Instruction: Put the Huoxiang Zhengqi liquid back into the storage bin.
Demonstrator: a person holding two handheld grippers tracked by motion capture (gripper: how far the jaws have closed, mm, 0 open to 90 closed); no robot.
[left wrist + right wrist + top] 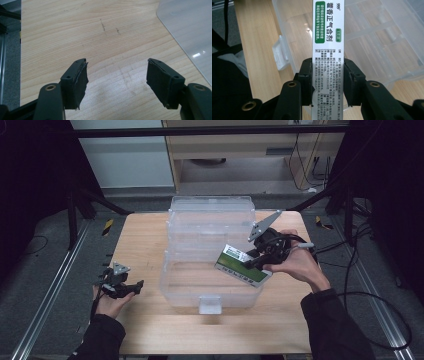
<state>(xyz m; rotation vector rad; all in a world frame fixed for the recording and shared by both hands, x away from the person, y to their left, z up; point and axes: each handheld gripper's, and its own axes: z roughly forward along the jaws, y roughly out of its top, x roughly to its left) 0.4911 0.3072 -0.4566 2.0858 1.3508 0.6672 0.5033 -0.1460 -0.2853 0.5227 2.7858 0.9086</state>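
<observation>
A clear plastic storage box (pixel 210 285) stands open at the middle of the wooden table, its lid (pixel 212 210) tipped back. My right gripper (pixel 248 264) is shut on a white and green medicine carton (pixel 243 265), holding it over the box's right side. In the right gripper view the carton (pixel 328 37) runs up between the jaws of the right gripper (pixel 328 82), with the box (pixel 382 37) beneath it. My left gripper (pixel 137 286) rests open and empty near the table's left edge. In its own view the left gripper (pixel 117 77) hovers over bare wood.
The box's white front latch (pixel 209 304) faces the near edge. A corner of the clear box (pixel 190 27) lies to the right in the left gripper view. Bare wooden table (pixel 145 245) surrounds the box. Black stand legs and cables lie on the floor around the table.
</observation>
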